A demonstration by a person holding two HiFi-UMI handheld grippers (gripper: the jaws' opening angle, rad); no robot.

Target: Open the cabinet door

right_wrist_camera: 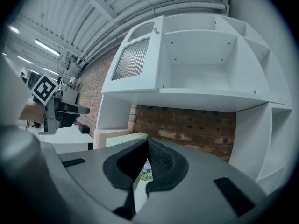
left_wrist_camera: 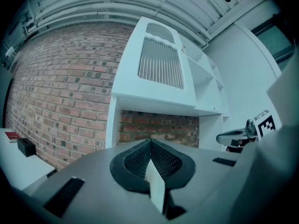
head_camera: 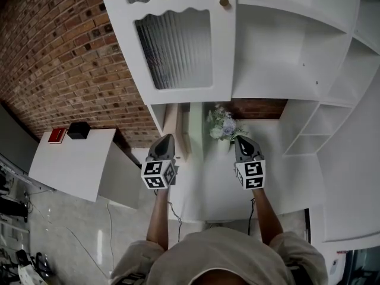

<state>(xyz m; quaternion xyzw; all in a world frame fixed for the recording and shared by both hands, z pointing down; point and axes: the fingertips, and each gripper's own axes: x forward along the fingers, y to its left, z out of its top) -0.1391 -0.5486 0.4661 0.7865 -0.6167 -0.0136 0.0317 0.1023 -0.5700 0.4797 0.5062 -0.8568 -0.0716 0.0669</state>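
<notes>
We hold both tools level and side by side under the cupboard. The left gripper (head_camera: 168,136) has its two dark jaws pressed together with nothing between them, and the right gripper (head_camera: 240,138) is clenched on nothing in the same way.

The white cabinet door with a ribbed glass pane (head_camera: 178,46) is up ahead of both tools and well apart from them. It sits more over the left gripper than the right. As far as we can tell, it lies flat against the cupboard front. Its small round brownish knob (head_camera: 224,2) is at the door's right edge, high above the gap between the two tools.

The door is smooth painted board, and the pane's top edge is cut in a wavy line. The glass is fluted in fine upright lines.

Right of the door, above the right gripper, are bare white open shelves (head_camera: 279,34) with flat, square-cornered boards. Beyond the tools a rough red brick wall (head_camera: 59,52) runs off to the left. Between the two grippers, just ahead of their tips, stands a bunch of pale flowers (head_camera: 221,125).
</notes>
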